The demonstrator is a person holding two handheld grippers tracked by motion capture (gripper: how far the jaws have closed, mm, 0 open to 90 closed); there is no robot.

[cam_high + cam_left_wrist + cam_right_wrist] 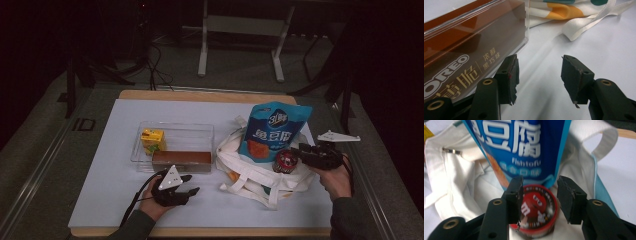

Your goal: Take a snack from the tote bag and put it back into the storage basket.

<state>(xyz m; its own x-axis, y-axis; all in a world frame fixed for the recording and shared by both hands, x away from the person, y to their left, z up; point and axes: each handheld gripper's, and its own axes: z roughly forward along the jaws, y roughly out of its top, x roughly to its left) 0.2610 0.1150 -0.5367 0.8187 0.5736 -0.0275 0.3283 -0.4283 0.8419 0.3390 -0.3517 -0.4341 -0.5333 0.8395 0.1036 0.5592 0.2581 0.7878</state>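
Tin (536, 211) just beyond parted right gripper (539, 195), on white bag (464, 185)

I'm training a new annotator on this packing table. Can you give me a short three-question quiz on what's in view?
1. True or false: the round red candy tin rests on the white cloth tote bag.
2. What lies in the clear plastic bin with the long brown biscuit box? A) yellow juice carton B) blue bag C) a cup
3. Is anything between the jaws of the left hand-held gripper?

Key: 1 true. 2 A. 3 nothing; they stand open over bare table beside the bin.
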